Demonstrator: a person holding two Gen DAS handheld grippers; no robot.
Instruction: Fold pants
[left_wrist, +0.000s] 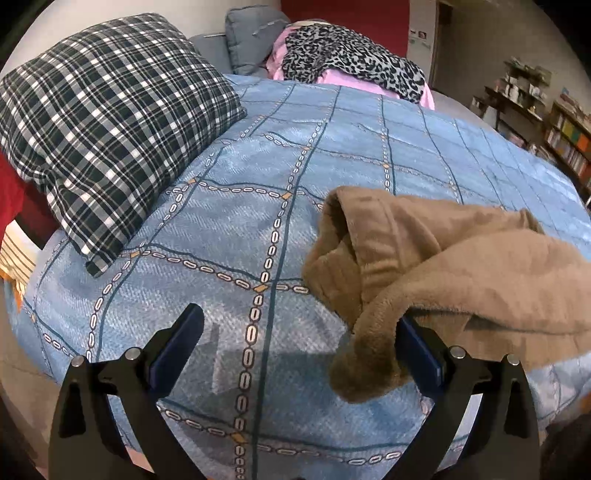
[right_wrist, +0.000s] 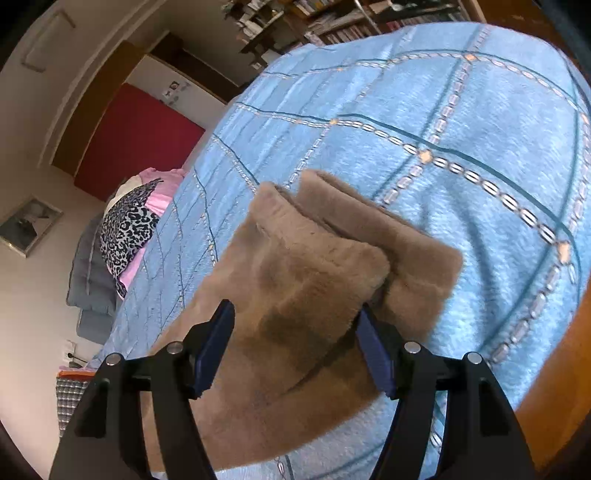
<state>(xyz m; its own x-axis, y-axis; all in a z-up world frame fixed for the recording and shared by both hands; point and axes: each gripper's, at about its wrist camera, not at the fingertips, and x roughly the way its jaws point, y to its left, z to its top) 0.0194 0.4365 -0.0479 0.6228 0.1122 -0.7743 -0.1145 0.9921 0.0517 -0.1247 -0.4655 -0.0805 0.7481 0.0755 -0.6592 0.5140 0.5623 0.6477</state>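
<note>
Left wrist view. The left gripper (left_wrist: 301, 325) occupies the lower edge of the frame, its jaws spread wide and released. The brown fleece pants (left_wrist: 461, 266) lie on the blue patterned bedspread (left_wrist: 236, 206) at right of centre. A rumpled fold of the pants hangs over the tip of the right-hand finger (left_wrist: 421, 354) in the lower right, draped on it but not clamped; the left-hand finger (left_wrist: 177, 343) stands over bare bedspread, well apart from the fabric. A plaid pillow (left_wrist: 107, 125) fills the upper left. A leopard-print cloth (left_wrist: 351, 59) on pink fabric lies at the top centre.

Right wrist view. The right gripper (right_wrist: 295, 332) enters from the bottom edge, jaws parted and unclenched. The pants (right_wrist: 295, 280) lie at centre and lower centre on the bedspread (right_wrist: 443, 96), both leg ends (right_wrist: 354, 210) pointing toward the upper part of the frame. The fabric passes between the two blue fingers (right_wrist: 218, 339); whether either pad touches it cannot be told. The leopard-print cloth (right_wrist: 127, 229) sits at the left edge, and bookshelves (right_wrist: 332, 18) line the top.
</note>
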